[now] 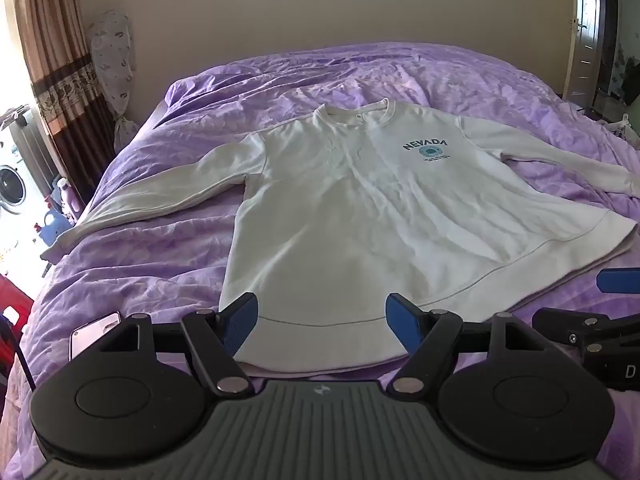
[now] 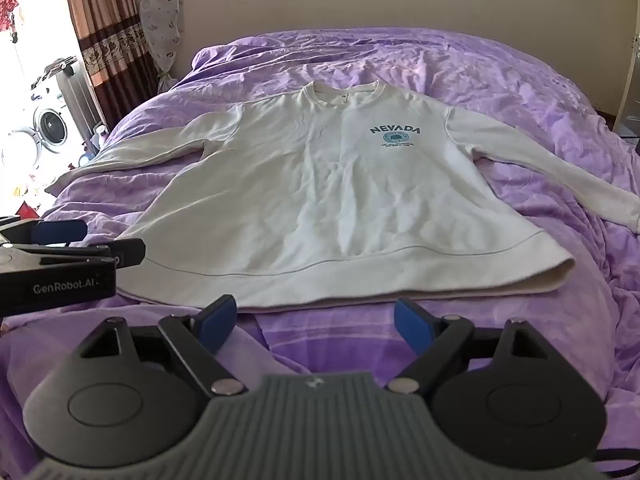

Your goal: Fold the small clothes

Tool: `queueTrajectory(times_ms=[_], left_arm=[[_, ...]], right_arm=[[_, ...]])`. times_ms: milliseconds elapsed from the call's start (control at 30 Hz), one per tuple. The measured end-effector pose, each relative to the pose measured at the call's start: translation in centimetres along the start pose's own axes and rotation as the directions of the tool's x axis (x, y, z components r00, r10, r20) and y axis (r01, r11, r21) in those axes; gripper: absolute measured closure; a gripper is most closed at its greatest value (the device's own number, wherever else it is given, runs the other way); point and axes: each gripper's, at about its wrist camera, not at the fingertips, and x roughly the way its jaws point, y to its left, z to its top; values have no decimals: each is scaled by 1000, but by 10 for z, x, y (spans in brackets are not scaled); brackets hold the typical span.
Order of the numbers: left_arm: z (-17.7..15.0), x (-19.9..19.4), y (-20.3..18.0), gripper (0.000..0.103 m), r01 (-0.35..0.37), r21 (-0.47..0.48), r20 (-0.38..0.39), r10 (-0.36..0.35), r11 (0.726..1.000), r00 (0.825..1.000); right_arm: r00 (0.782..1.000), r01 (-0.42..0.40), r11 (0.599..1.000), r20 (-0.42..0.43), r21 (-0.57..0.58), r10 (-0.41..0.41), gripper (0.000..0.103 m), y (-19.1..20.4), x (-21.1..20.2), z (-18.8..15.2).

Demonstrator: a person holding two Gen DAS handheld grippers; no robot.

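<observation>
A white long-sleeved sweatshirt [image 1: 360,208] with a teal "NEVADA" print lies flat, front up, on the purple bed cover [image 1: 160,264], both sleeves spread out; it also shows in the right wrist view [image 2: 320,200]. My left gripper [image 1: 322,324] is open and empty, its blue pads over the sweatshirt's near hem at the left side. My right gripper [image 2: 316,324] is open and empty, just short of the hem's middle, above the cover. The right gripper's side shows at the left wrist view's right edge [image 1: 616,280]; the left gripper's side shows at the right wrist view's left edge [image 2: 60,232].
A phone [image 1: 94,334] lies on the bed cover near the left corner. A curtain [image 1: 60,80], a washing machine [image 2: 50,128] and bottles stand off the bed's left side. A wall runs behind the bed and a door [image 1: 588,32] stands at the right.
</observation>
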Motion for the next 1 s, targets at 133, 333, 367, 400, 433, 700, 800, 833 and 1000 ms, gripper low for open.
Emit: queueTrajectory(times_ms=[133, 333, 367, 400, 433, 700, 800, 833, 1000], left_arm=[[0, 0, 2, 17, 16, -12, -3, -16, 1000, 1000], [2, -1, 10, 17, -1, -4, 0, 1, 1000, 1000], [3, -1, 11, 17, -1, -2, 1, 1, 1000, 1000], [3, -2, 12, 17, 0, -2, 1, 0, 1000, 1000], [2, 0, 5, 17, -5, -6, -1, 5, 1000, 1000], [2, 0, 4, 17, -9, -6, -1, 9, 1000, 1000], [2, 0, 4, 17, -9, -5, 0, 9, 1000, 1000], [1, 0, 4, 17, -9, -5, 0, 9, 1000, 1000], [1, 0, 4, 17, -8, -5, 1, 8, 1000, 1000]], right_arm=[[1000, -1, 1000, 0, 1, 1, 21, 0, 0, 0], [1000, -1, 1000, -7, 3, 1, 21, 0, 0, 1], [1000, 0, 1000, -7, 2, 0, 21, 1, 0, 1], [1000, 1, 1000, -6, 2, -1, 21, 1, 3, 0], [1000, -1, 1000, -8, 3, 1, 21, 0, 3, 0], [1000, -1, 1000, -6, 2, 1, 21, 0, 1, 1], [1000, 0, 1000, -6, 1, 0, 21, 0, 1, 0], [1000, 1, 1000, -5, 0, -1, 21, 1, 2, 0], [1000, 0, 1000, -5, 0, 0, 21, 0, 1, 1]])
